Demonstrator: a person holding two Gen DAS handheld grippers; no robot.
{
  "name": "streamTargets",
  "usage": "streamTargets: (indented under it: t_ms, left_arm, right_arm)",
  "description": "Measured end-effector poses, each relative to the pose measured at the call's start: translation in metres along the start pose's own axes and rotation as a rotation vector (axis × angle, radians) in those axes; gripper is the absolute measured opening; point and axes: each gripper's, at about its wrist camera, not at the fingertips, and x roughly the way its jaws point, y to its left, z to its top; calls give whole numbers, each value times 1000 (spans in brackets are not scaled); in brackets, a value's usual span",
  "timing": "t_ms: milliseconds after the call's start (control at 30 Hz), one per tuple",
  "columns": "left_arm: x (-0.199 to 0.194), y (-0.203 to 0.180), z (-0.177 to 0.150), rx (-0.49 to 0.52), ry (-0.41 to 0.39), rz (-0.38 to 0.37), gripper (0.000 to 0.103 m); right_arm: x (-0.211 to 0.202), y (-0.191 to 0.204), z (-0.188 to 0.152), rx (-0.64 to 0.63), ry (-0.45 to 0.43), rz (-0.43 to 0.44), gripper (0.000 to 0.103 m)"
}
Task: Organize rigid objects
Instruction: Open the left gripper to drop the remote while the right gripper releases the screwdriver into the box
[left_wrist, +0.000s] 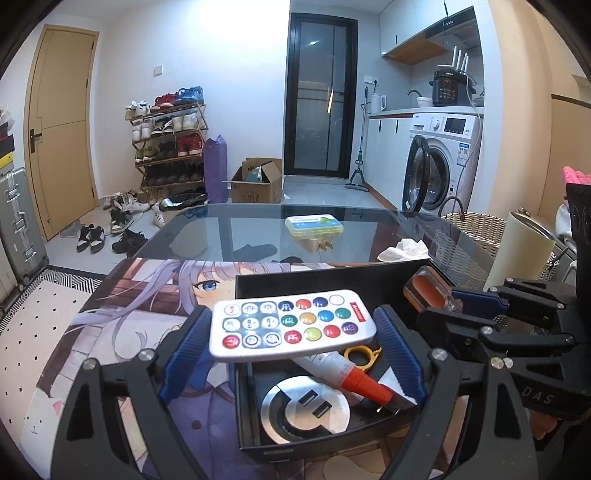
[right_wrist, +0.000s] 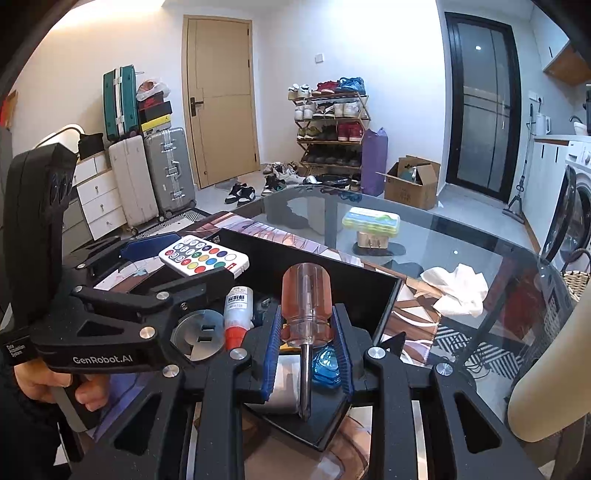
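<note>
My left gripper (left_wrist: 291, 343) is shut on a white remote (left_wrist: 291, 325) with coloured buttons, its blue pads pressing on the two short ends. It holds the remote just above the near-left part of an open black box (left_wrist: 332, 280). In the box lie a round silver USB socket (left_wrist: 304, 410), a white tube with a red cap (left_wrist: 354, 376) and a yellow ring (left_wrist: 360, 356). My right gripper (right_wrist: 306, 332) is shut on a screwdriver (right_wrist: 304, 291) with a clear orange handle. Its shaft points back toward the camera, over the box's (right_wrist: 314, 258) right side.
The box stands on a printed mat (left_wrist: 147, 295) on a glass table (left_wrist: 258, 229). Farther back lie a green-and-white plug case (left_wrist: 314, 225) and a crumpled tissue (left_wrist: 402, 251). A beige tumbler (left_wrist: 524, 251) and a wicker basket (left_wrist: 476, 225) are at the right.
</note>
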Motion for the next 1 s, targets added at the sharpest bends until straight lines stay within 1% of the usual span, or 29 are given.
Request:
streamTargets:
  t_ms: [200,300,367,400,433,467,500,533,567,633,667,700,767,833,1000]
  left_arm:
    - [0,-7,-1,38,-12,3,88]
    - [-4,-7,-2,46,-30,-6,89]
    - [-6,-5,-2,37,-32,-25,89]
    - [-6,-4,-3,32,-28,-26,91]
    - [-6,-4,-3,33,-25,-26,94]
    - [-7,-4,-4,39,-19,-24,95]
    - [-8,-3,-4,47,-16,-18,99]
    - [-11,-4,-5,57,-13,-9,103]
    - [-14,-4,-6,64,-14,-5,103]
    - [-26,-3,-9,71,-28,-9,103]
    - [-31,-2,-10,67,-34,-14,103]
    - [-38,0,-11,59,-40,-16,103]
    - [-48,4,-13,44,-46,-13,103]
    - [-56,7,-17,46,-51,11,103]
    - [-72,16,-25,29,-87,50,103]
  right_arm:
    - [1,0,-1,-2,-10,-12,27]
    - [-2,-2,-1,4,-21,-11,33]
    - [-5,-4,-2,6,-33,-13,40]
    - [-7,-4,-2,3,-37,-16,42]
    - [-10,-4,-2,0,-42,-20,46]
    - [-14,-5,-3,2,-50,-24,52]
    - [-17,-6,-3,8,-50,-31,59]
    - [-20,-7,-3,18,-45,-39,83]
    - [-25,-9,-4,37,-48,-50,97]
    - [-41,-11,-7,67,-93,-44,99]
    - [-46,-10,-8,63,-99,-41,102]
    - [-54,-8,-10,54,-116,-47,103]
    - [-66,-2,-13,29,-154,-84,103]
    - [-75,5,-17,10,-174,-108,103]
    - [-87,18,-26,-4,-189,-71,103]
